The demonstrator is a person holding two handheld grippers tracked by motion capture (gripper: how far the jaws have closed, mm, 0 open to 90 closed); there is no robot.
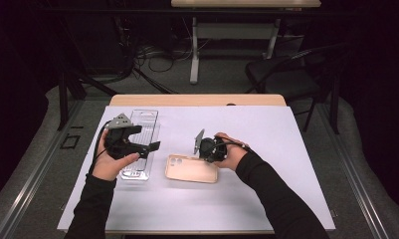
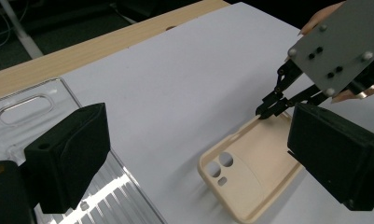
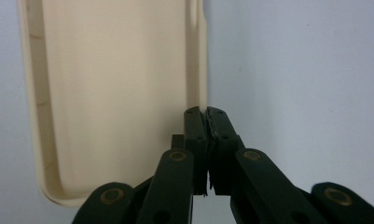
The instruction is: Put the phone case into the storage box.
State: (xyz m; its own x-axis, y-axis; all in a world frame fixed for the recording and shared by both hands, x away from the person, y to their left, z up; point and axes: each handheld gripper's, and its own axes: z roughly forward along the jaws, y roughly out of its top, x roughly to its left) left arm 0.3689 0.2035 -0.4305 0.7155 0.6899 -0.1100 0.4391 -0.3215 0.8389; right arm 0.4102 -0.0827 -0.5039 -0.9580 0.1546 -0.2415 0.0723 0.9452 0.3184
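Observation:
A beige phone case lies hollow side up on the white sheet, mid-table. My right gripper comes down on its far long side and is shut on the case's thin side wall; the left gripper view shows that same right gripper pinching the rim. My left gripper hovers to the left of the case, above a clear plastic tray. Its jaws stand wide open and hold nothing.
The sheet covers most of a wooden table, whose bare far edge shows behind it. Beyond the table stand a black chair and another table's legs, with cables on the floor.

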